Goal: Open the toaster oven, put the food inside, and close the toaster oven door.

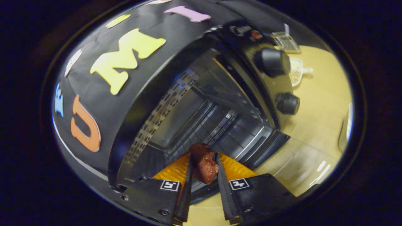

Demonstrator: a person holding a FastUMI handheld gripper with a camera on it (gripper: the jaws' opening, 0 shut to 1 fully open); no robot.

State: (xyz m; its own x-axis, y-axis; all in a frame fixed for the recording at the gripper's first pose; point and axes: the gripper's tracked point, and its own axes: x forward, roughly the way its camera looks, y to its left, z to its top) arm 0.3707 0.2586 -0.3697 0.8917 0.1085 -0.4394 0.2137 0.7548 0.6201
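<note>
A black toaster oven (176, 94) stands open just ahead of me, tilted in my view, with its wire rack (201, 125) and dark cavity showing. Two black knobs (271, 62) sit on its control panel, right of the cavity. The lowered glass door (301, 163) lies in front of the opening over the table. My gripper (203, 157) is shut on a reddish-brown piece of food (204, 164), pinched between both fingers at the mouth of the cavity, just over the front edge of the rack.
A light wooden table (320, 103) spreads to the right of the oven. Beyond the knobs lie a white slotted spoon-like dish (296, 72) and a small clear tray (285, 42). A pale object (345, 125) sits on the table further right.
</note>
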